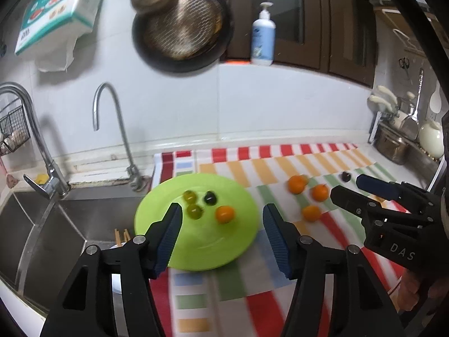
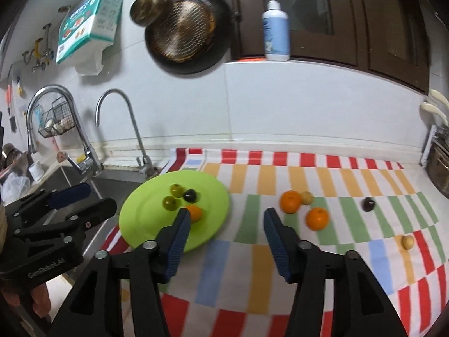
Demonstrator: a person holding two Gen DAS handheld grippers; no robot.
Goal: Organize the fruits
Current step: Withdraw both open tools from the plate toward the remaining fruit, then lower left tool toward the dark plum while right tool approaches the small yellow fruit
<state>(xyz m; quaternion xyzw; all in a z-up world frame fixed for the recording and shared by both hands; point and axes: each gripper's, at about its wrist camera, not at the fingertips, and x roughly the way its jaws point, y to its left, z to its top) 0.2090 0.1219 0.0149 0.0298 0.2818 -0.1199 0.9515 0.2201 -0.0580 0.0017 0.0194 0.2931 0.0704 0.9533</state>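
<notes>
Left claw [image 1: 221, 219], jaws spread wide and empty, is held above the green plate [image 1: 157, 224]. Right claw [image 2: 226, 221], likewise wide and empty, is held over the striped cloth [image 2: 280, 252] between the plate and the loose fruit. On the plate are seen two green fruits, one dark fruit [image 1: 210, 198] and one orange fruit [image 1: 224, 214]. Further orange fruits [image 2: 317, 218] and a dark one [image 2: 368, 204] lie on the cloth covering the counter, beside the sink [image 1: 42, 224].

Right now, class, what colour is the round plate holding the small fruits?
Lime green; the round plate shows best in the right wrist view.
</notes>
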